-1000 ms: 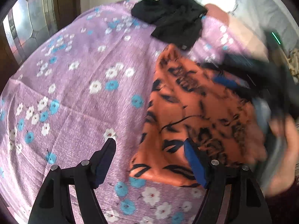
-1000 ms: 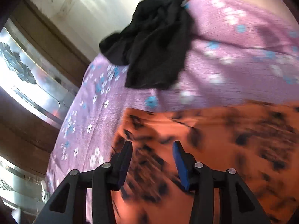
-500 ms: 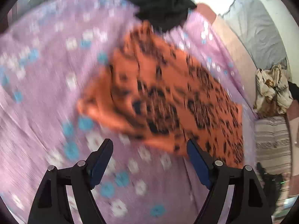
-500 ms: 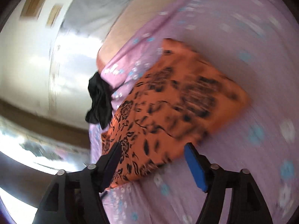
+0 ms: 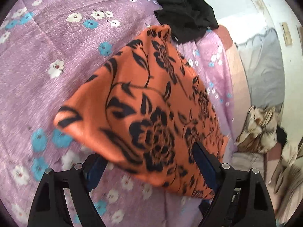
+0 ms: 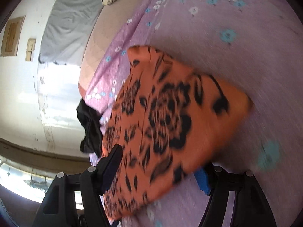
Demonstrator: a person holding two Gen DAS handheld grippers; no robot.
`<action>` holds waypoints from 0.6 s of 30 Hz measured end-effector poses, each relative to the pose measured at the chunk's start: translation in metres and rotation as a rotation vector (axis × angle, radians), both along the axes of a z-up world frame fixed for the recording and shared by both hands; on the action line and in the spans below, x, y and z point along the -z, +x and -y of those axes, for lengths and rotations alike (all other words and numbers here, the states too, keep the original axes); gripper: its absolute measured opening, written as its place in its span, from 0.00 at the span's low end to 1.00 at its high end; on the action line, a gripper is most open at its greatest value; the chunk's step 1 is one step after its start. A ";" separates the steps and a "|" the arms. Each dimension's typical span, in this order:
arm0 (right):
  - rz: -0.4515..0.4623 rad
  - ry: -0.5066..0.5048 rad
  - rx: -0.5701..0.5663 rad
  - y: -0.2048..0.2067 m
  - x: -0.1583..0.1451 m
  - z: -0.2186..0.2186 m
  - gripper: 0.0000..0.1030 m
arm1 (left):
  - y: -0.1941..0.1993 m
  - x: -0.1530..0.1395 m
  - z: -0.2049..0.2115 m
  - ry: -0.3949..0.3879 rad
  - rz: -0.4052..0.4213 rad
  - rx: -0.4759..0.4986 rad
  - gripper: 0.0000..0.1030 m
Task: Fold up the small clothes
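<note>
An orange cloth with a black flower print (image 5: 151, 98) lies folded on the purple flowered bedspread (image 5: 47, 47). My left gripper (image 5: 148, 153) is at its near edge, jaws opening. The cloth lies between the fingers: the left one is partly under the edge, the right one rests on top, and the pads do not press. In the right wrist view the same orange cloth (image 6: 170, 117) fills the middle. My right gripper (image 6: 158, 160) stands wide at another corner of it, left finger over the fabric, blue right pad partly hidden beneath the edge.
A crumpled black garment (image 5: 185, 9) lies just beyond the far end of the orange cloth, also seen as the black garment (image 6: 89, 128). A grey pillow (image 5: 263, 70) and a beige patterned cloth (image 5: 259, 130) lie at the right of the bed by a white wall.
The right gripper drew back off the middle of the orange cloth, swung to its corner and widened. The left view rolled and came closer; the cloth's edge now lies between its fingers.
</note>
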State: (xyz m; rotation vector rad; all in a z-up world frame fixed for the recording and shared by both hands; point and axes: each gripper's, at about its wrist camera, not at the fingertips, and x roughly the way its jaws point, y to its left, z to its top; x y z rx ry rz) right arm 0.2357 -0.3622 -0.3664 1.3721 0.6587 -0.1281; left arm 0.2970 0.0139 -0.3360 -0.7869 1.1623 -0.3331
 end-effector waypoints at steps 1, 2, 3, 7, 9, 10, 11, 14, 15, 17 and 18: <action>0.010 -0.002 0.016 0.003 0.000 0.001 0.71 | 0.001 0.001 -0.002 -0.030 0.005 -0.022 0.84; 0.021 -0.009 0.034 0.007 0.001 0.004 0.71 | 0.002 0.002 -0.002 -0.046 0.009 -0.035 0.84; 0.027 -0.017 0.043 0.011 0.002 0.006 0.71 | 0.004 0.002 -0.003 -0.054 0.015 -0.042 0.84; 0.031 -0.094 0.067 0.028 0.000 0.007 0.69 | 0.004 -0.002 0.003 -0.009 0.071 -0.044 0.72; 0.010 -0.129 0.066 0.032 -0.001 0.005 0.42 | 0.007 -0.001 0.010 0.056 0.082 -0.032 0.42; -0.024 -0.147 0.067 0.033 0.001 0.004 0.30 | 0.008 0.004 0.011 0.065 0.078 -0.025 0.32; -0.037 -0.135 0.063 0.033 0.006 0.006 0.20 | 0.010 0.007 0.012 0.059 0.075 -0.025 0.30; -0.008 -0.086 0.065 0.022 0.010 0.012 0.17 | 0.011 0.009 0.013 0.053 0.095 -0.024 0.21; -0.010 -0.113 0.056 0.021 0.005 0.010 0.16 | 0.009 0.004 0.014 0.069 0.121 -0.011 0.19; 0.000 -0.210 0.030 0.017 -0.015 0.004 0.16 | 0.006 -0.005 0.017 0.093 0.173 0.010 0.18; 0.011 -0.234 0.025 0.016 -0.023 0.002 0.16 | 0.002 -0.011 0.016 0.106 0.199 0.025 0.18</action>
